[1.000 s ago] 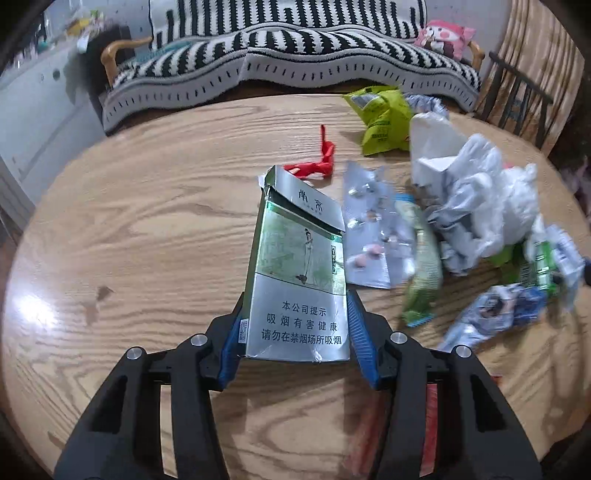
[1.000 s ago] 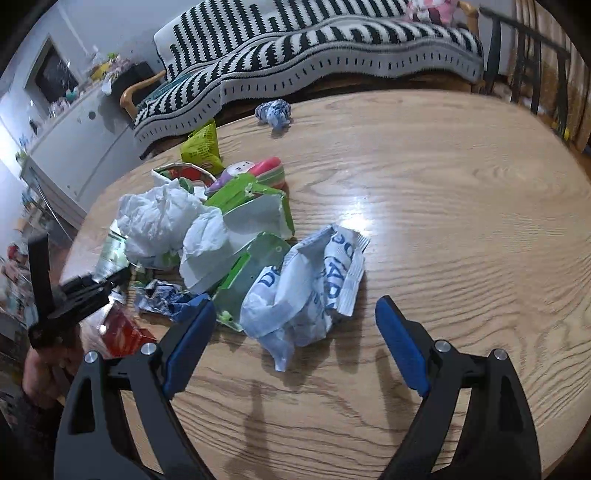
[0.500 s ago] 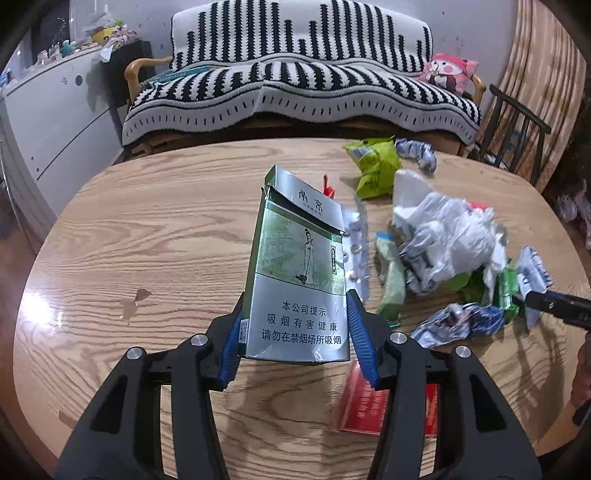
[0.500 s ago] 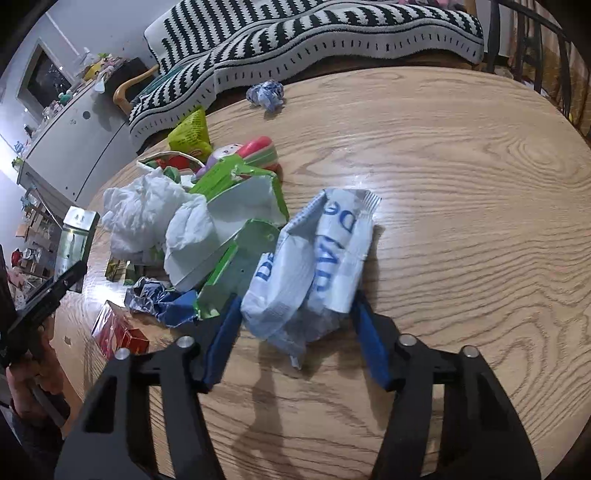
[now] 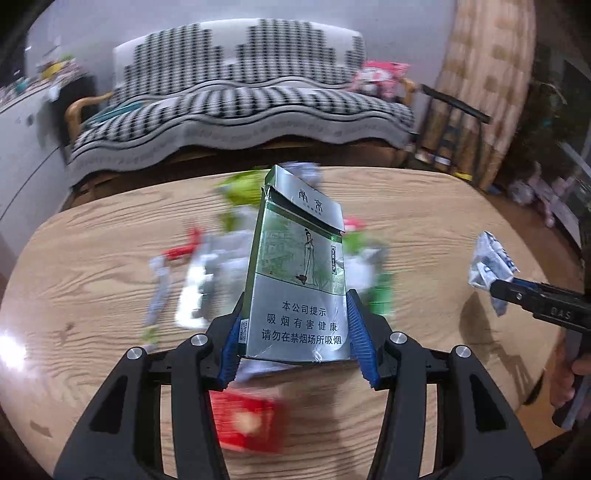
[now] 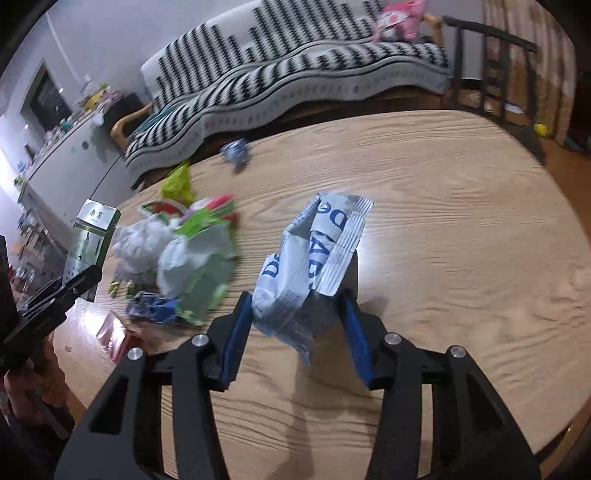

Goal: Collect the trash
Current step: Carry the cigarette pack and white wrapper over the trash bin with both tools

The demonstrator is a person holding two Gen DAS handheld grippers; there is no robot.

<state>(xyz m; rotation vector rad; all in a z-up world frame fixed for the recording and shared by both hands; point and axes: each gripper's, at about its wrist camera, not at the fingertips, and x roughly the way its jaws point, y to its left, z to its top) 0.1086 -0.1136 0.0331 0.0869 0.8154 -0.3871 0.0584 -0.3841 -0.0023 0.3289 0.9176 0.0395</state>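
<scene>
A: Item one, left gripper [image 5: 297, 341]?

B: I read it as pinching a silver-green cigarette pack [image 5: 299, 280], blue pads [image 5: 360, 341] pressed on both long sides near its base. The pack stands upright at frame centre in the left wrist view, lid flap slightly lifted, held above the desk [image 5: 74, 258]. In the right wrist view the same pack [image 6: 90, 243] shows at the left edge.

A: Item two, right gripper [image 6: 295, 323]?

B: Pinching a crumpled white wrapper with blue lettering [image 6: 314, 258], its lower part caught between the blue pads [image 6: 236, 332], the rest sticking up at frame centre. It appears lifted clear of the desk [image 6: 461, 240]. The left wrist view shows the wrapper [image 5: 489, 267] at the right edge.

A: Item three, loose trash?

B: I count a heap left of centre in the right wrist view: crumpled white tissue [image 6: 147, 243], green packaging [image 6: 207, 280], a blue crumpled wrapper [image 6: 155, 308], all touching or overlapping. A yellow-green bag [image 6: 177, 184] lies above the heap, apart from it. A small blue-white wad [image 6: 236, 153] sits near the desk's far edge. A red pack [image 5: 245, 421] lies below the left gripper, blurred.

A: Item four, surroundings?

B: A sofa with a black-and-white throw [image 6: 295, 74] across the upper frame, a pink plush toy [image 6: 400, 16] on it at upper right.
</scene>
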